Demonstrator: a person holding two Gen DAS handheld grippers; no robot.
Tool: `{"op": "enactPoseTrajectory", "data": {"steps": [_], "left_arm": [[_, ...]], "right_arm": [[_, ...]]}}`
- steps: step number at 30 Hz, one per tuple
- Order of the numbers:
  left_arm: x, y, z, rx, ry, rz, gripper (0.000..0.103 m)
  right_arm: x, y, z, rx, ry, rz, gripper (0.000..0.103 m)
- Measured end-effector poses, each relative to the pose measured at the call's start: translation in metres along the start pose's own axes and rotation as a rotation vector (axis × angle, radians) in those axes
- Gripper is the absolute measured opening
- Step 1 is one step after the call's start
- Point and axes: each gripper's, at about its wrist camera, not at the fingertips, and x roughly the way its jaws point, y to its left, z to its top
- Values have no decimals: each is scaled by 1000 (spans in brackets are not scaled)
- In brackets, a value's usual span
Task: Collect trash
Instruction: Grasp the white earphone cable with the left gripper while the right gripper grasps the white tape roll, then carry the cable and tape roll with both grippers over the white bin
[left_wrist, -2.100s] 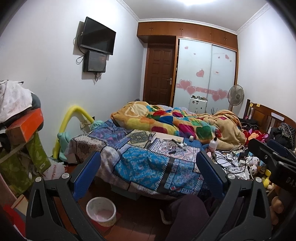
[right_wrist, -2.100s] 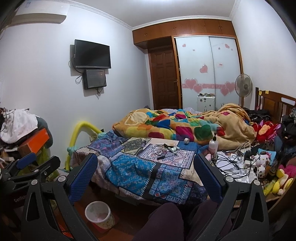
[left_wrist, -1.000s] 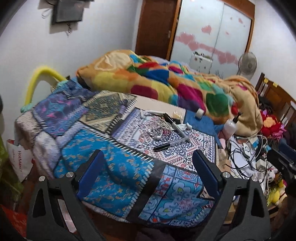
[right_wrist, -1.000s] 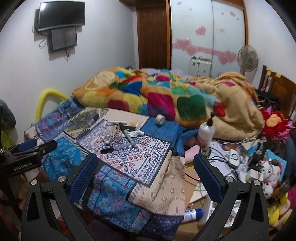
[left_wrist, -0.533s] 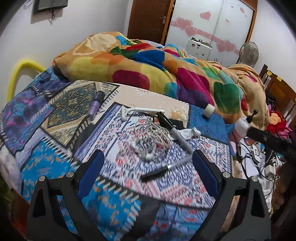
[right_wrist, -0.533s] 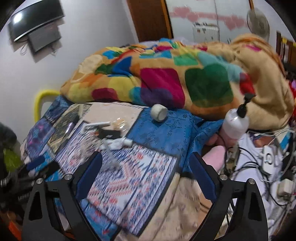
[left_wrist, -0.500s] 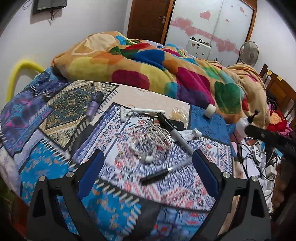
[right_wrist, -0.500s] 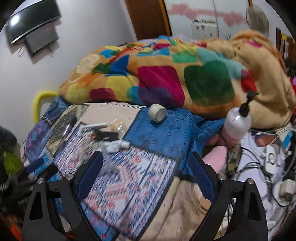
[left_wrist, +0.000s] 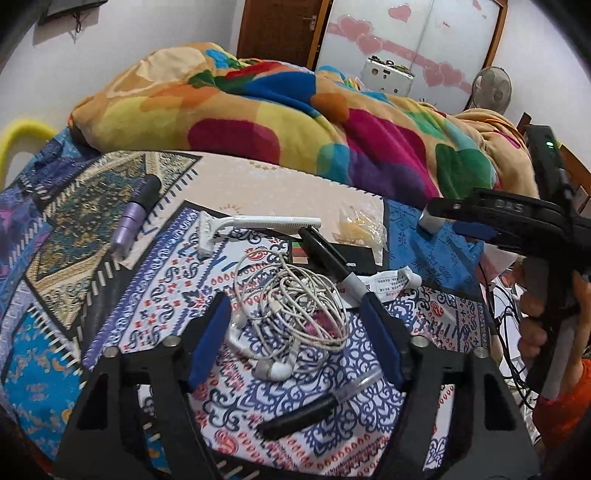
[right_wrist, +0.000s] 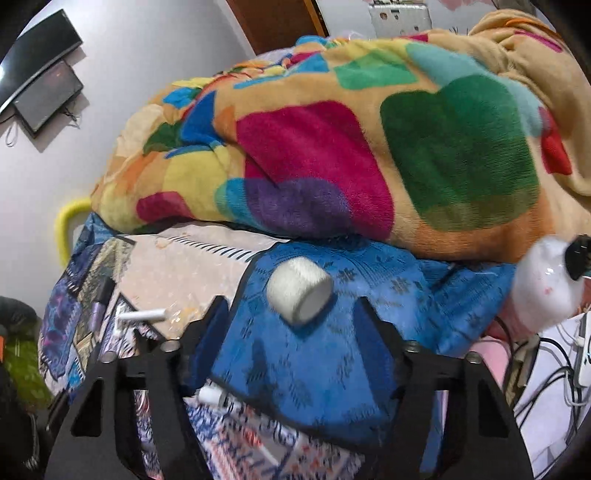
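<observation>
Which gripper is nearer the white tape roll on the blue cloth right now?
Right. The right gripper has the tape roll framed just ahead of its open fingers; the left gripper straddles the tangled earphones, farther off.

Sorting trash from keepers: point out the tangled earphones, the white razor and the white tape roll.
tangled earphones (left_wrist: 291, 295), left wrist view, middle of the cord bundle.
white razor (left_wrist: 266, 222), left wrist view, its handle.
white tape roll (right_wrist: 299, 295), right wrist view, its curved side.
</observation>
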Motion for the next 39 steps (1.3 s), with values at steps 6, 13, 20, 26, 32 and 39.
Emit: {"op": "enactPoseTrajectory", "data": {"steps": [6,13,20,26,32,39], "left_arm": [[12,13,2,-67,58,-78,13],[-16,28,5,-118,41,-116,6],[-44,32,6,-77,37,-29,7],[-60,52,-4,-74,27,61,7],[-64,69,-18,-91,103,96,42],[-50,50,-27,-87,118,34,59]], "right_arm": [[8,2,-4,-36,15,-31,22],[-13,20,-25,-119,11,-25,22],[-36,41,-58,-191,37,4,22],[-52,49,-82,-234,39,19,22],[-62,47,-97,-243,45,24,22],[-61,47,-112,-263,48,6,22]]}}
